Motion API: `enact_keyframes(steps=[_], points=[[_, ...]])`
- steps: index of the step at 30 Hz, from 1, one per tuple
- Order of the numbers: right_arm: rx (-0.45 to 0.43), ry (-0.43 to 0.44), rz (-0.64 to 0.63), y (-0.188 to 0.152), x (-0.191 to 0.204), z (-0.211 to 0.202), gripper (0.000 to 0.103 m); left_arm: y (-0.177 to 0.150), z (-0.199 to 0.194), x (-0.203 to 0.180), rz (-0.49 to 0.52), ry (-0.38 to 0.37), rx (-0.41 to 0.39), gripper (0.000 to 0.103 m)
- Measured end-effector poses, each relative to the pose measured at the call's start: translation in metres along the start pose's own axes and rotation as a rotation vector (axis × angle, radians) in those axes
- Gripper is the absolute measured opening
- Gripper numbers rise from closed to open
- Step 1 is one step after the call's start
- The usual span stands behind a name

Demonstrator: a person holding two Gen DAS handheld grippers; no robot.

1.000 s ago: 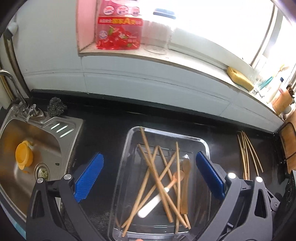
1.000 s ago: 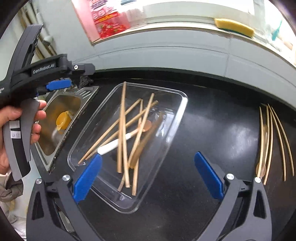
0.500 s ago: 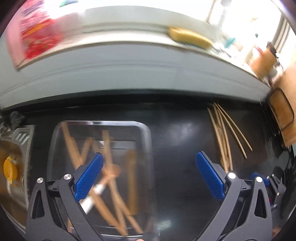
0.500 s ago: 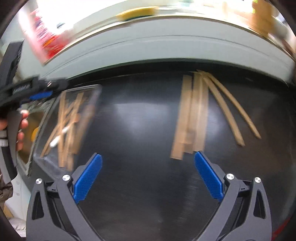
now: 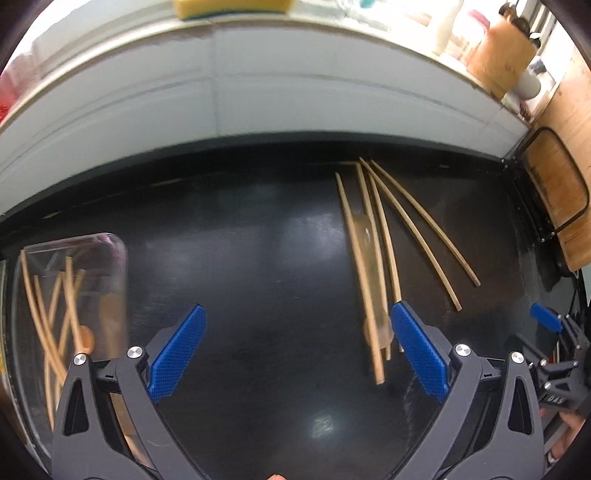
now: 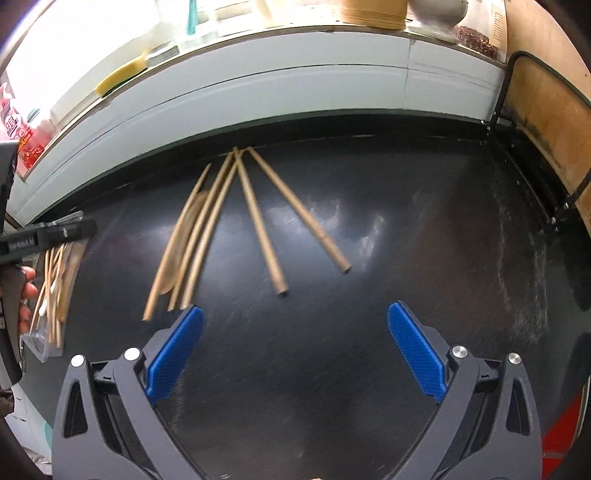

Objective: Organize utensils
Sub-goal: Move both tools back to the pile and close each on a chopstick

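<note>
Left wrist view. Left gripper [image 5: 295, 354]: jaws spread wide, nothing between them, held over bare black countertop [image 5: 258, 266]. Landmark: the chopstick group [image 5: 384, 243], lying loose on the countertop ahead and to the right of the gripper; its near ends sit just beside the right blue pad [image 5: 419, 350]. A pale wooden spoon [image 5: 369, 258] lies among the sticks. Well left of the group, a clear plastic tray [image 5: 118, 251] holds a crossed jumble of further chopsticks and a spoon, probably the unsorted stock. Behind the group: the white tiled ledge with a yellow sponge [image 5: 232, 7]. Right of it: a wooden board in a wire rack [image 5: 554, 192].

Right wrist view. Right gripper [image 6: 293, 350]: jaws wide apart, empty, hovering above the countertop. The chopstick group [image 6: 229, 221] fans out ahead and left; three sticks and the spoon bunch together, two lie splayed to their right. Far ends roughly converge, suggesting deliberate side-by-side laying out. The tray edge [image 6: 40, 347] shows far left, under the other gripper's handle.
</note>
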State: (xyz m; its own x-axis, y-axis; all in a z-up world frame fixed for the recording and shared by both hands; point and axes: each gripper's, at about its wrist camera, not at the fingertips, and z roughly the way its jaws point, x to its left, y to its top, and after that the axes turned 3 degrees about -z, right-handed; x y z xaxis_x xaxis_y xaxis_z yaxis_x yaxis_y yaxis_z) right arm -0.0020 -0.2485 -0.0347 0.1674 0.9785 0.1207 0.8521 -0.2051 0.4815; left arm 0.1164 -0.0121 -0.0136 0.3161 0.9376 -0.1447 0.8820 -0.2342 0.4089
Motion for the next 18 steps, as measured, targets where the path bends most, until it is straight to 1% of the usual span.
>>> enact_keyframes(steps=[7, 10, 14, 18], points=[[0.022, 0.008, -0.086, 0.019, -0.025, 0.032, 0.097, 0.001, 0.044, -0.02, -0.033, 0.07, 0.069, 0.097], [0.031, 0.016, -0.116, 0.027, -0.037, 0.047, 0.097, 0.0, 0.056, -0.024, -0.051, 0.094, 0.088, 0.097], [0.048, 0.02, -0.155, 0.034, -0.048, 0.065, 0.097, -0.001, 0.067, -0.029, -0.048, 0.138, 0.113, 0.097], [0.059, 0.032, -0.179, 0.038, -0.053, 0.077, 0.097, 0.003, 0.081, -0.03, -0.065, 0.165, 0.134, 0.097]])
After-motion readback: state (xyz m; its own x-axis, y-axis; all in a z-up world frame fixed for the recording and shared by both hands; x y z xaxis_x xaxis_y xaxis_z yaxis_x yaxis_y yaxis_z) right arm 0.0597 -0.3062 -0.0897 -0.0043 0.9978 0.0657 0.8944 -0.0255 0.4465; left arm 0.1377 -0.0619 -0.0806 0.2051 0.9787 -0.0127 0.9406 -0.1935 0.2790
